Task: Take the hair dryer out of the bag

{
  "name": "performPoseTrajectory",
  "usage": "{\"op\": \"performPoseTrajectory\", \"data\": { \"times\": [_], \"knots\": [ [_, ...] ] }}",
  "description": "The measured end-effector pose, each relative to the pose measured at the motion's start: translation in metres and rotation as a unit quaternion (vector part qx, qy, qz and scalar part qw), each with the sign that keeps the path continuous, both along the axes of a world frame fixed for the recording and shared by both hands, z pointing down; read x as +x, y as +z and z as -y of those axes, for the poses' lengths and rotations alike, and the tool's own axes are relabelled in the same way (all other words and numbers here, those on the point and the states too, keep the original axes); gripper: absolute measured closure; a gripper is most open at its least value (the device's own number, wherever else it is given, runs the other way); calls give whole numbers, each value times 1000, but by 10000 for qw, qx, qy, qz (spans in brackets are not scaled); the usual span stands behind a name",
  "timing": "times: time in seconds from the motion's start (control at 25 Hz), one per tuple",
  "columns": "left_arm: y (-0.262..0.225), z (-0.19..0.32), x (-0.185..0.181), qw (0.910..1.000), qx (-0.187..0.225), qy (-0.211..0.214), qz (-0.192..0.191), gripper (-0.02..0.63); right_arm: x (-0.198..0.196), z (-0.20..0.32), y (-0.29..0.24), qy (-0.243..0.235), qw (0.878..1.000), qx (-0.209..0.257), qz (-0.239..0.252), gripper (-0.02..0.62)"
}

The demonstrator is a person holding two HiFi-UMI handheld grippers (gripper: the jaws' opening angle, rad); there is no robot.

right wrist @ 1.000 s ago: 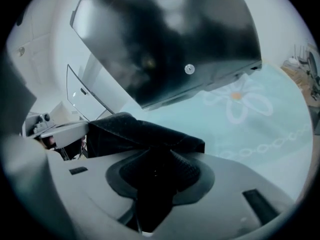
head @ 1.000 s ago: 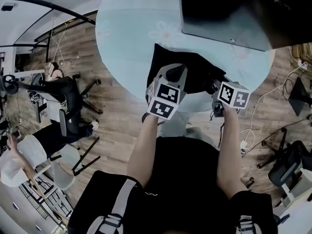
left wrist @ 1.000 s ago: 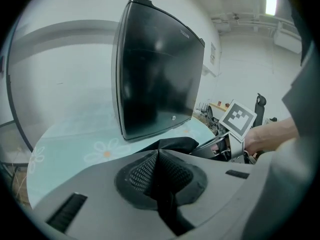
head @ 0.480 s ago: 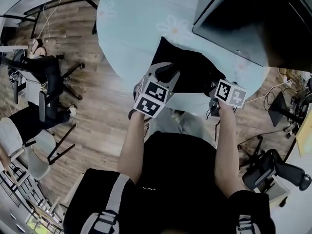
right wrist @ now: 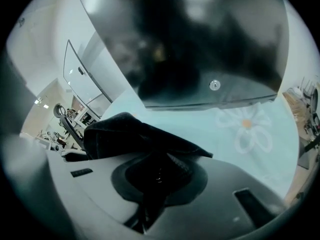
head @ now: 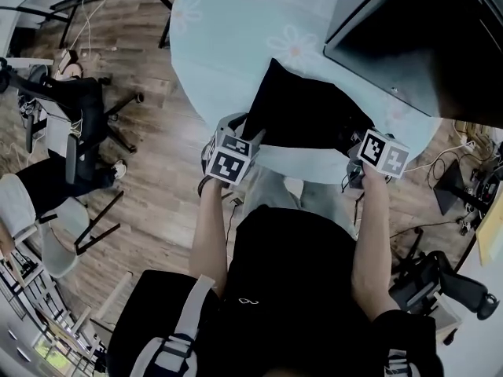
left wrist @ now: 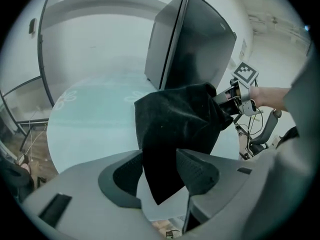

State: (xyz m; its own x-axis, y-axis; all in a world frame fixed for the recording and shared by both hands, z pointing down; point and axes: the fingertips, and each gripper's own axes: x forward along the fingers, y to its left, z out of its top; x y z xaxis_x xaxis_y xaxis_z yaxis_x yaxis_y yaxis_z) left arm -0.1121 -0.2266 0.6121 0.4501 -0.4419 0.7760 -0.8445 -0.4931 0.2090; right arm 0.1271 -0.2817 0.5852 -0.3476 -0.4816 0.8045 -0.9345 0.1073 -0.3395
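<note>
A black cloth bag [head: 306, 112] lies at the near edge of the pale blue round table [head: 236, 45]. No hair dryer shows in any view. My left gripper [head: 242, 132] is at the bag's near-left corner. In the left gripper view its jaws [left wrist: 160, 171] are opening, and the bag's [left wrist: 175, 124] hanging corner sits loosely between the pads. My right gripper [head: 352, 144] is at the bag's right end. In the right gripper view its jaws [right wrist: 157, 171] are closing and pinch a fold of the bag [right wrist: 120, 129].
A large dark case [head: 416, 30] stands on the table just behind the bag, and fills the top of the right gripper view [right wrist: 190, 44]. Office chairs [head: 78, 116] stand on the wooden floor at the left. Cables [head: 448, 163] trail at the right.
My left gripper has come down and to the left, from above the bag to its near-left corner, and its jaws have spread apart. The right gripper has stayed at the bag's right end.
</note>
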Motion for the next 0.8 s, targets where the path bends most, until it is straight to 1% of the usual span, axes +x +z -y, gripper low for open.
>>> {"op": "performPoseTrajectory", "data": {
  "times": [0.08,0.16,0.24,0.4,0.52,0.6,0.8],
  "knots": [
    [6,-5,4,9998,-114,101,105,419,-1,4,-3,-35,10000,26,32,558],
    [10,-4,7,9994,-140,191,269,482,-1,7,-5,-42,10000,53,72,558],
    [14,-1,9,9991,-162,141,375,581,-1,9,-8,2,9998,100,154,560],
    [17,4,4,9982,-111,-63,580,594,0,22,-17,207,9985,326,382,563],
    [15,9,-10,9977,-60,-528,427,594,4,34,-26,303,9974,487,425,565],
    [13,10,-20,9965,-62,-762,341,595,7,41,-32,349,9965,573,499,565],
    [10,14,-33,9945,75,-978,365,594,16,49,-45,432,9950,719,550,565]
  ]
}}
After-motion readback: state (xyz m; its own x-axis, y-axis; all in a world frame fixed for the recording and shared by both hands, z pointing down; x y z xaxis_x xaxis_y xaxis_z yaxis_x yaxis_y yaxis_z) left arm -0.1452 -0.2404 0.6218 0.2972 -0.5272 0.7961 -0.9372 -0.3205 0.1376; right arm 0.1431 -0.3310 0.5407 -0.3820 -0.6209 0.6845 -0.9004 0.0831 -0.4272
